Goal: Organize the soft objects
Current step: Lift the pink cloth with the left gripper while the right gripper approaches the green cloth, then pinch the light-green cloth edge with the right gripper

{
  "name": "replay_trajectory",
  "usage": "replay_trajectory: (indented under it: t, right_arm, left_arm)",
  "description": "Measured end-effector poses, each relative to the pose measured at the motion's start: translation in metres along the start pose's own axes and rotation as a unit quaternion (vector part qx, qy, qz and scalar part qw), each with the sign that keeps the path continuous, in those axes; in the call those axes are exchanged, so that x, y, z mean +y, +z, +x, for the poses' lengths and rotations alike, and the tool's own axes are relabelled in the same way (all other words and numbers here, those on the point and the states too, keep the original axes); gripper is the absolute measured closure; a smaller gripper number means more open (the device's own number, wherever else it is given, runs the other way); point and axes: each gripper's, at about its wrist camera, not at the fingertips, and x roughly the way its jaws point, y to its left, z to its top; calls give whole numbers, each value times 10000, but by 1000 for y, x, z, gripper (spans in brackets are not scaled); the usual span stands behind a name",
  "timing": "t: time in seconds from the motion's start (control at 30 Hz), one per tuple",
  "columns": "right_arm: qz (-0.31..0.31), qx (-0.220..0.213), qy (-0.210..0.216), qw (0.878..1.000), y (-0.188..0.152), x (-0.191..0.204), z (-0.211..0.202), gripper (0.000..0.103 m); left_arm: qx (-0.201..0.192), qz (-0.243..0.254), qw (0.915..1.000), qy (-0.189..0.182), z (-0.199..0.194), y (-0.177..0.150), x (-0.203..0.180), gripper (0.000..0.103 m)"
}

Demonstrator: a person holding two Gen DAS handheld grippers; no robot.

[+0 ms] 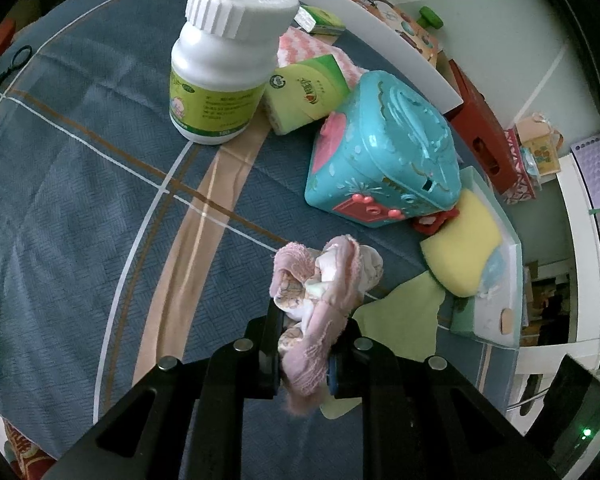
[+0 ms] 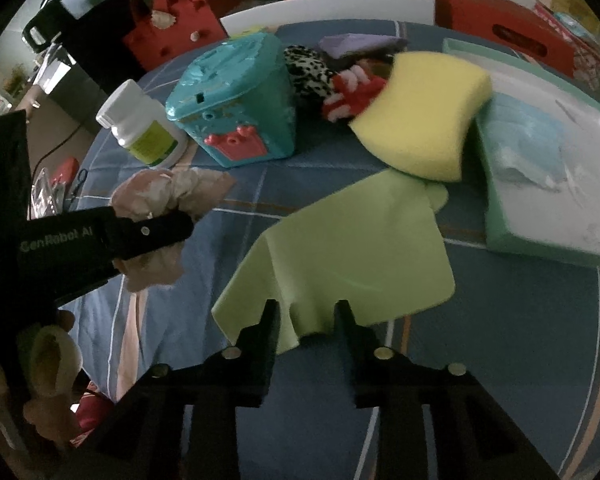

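Observation:
My left gripper [image 1: 305, 354] is shut on a crumpled pink cloth [image 1: 324, 280] and holds it above the blue checked cover; the cloth also shows in the right wrist view [image 2: 168, 192], with the left gripper's black finger [image 2: 156, 232] across it. My right gripper [image 2: 306, 316] is open, its fingers either side of the near edge of a light green cloth [image 2: 356, 248] that lies flat on the cover. A yellow sponge [image 2: 424, 112] leans on the rim of a pale green tray [image 2: 548, 236]. A folded light blue cloth [image 2: 528, 148] lies in the tray.
A teal toy box [image 1: 384, 152] and a white pill bottle [image 1: 224, 64] stand on the cover. A green carton [image 1: 308, 92] lies behind them on a pink-and-white cloth [image 1: 312, 46]. Spotted, red-white and purple soft items [image 2: 332, 76] lie behind the toy box. A red bag [image 2: 172, 28] stands beyond the edge.

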Motion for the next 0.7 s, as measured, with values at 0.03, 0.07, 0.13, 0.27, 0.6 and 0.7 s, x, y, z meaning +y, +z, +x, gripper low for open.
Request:
replay_trajectory:
  t: [0.03,0.07,0.13,0.27,0.6,0.7]
  right_arm:
    - [56,12,41,10000,-4,-7,-2,48]
    - [105,35,72,9999,-6,-10,-2,48]
    - [133,53,61,9999,-6,-12,-1,48]
    - [127,208,90,9997,-8,-10,9,48]
    - [-179,212,83,9996,-11,9,17,48]
    - [-191,257,263,9991,-12,14,20,49]
  left_arm:
    - [-2,-4,10000,-13,-1,0,1,86]
    - [-8,-7,10000,-22,-2,0,2,86]
    - [-29,-5,10000,-35,-4,1,3,86]
    - [-23,-23,10000,-60,-7,1,5,86]
    - [-39,9,10000,-79,-10,1,5,86]
    - [-35,13,10000,-81,-10,1,5,86]
